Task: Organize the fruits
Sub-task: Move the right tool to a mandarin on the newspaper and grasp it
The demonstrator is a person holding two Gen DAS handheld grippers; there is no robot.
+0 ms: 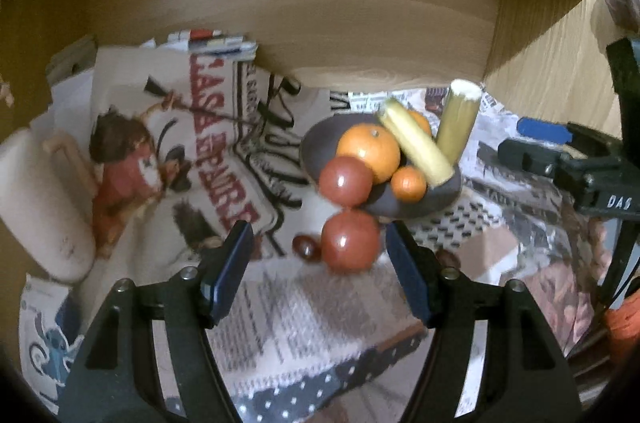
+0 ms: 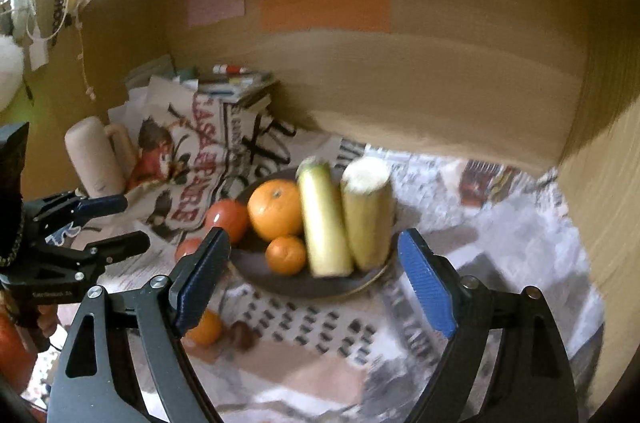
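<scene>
— Both tools stand apart and hold nothing: our left tool (image 1: 318,263) sits just before the plate (image 1: 316,147), our right tool (image 2: 314,277) frames it.

— We see a big orange (image 2: 275,209), a small orange (image 2: 285,255) and two pale cylinders (image 2: 344,219) on the plate. One red fruit (image 1: 350,241) lies on the newspaper-covered counter (image 1: 288,323), just beside the plate's rim.
</scene>
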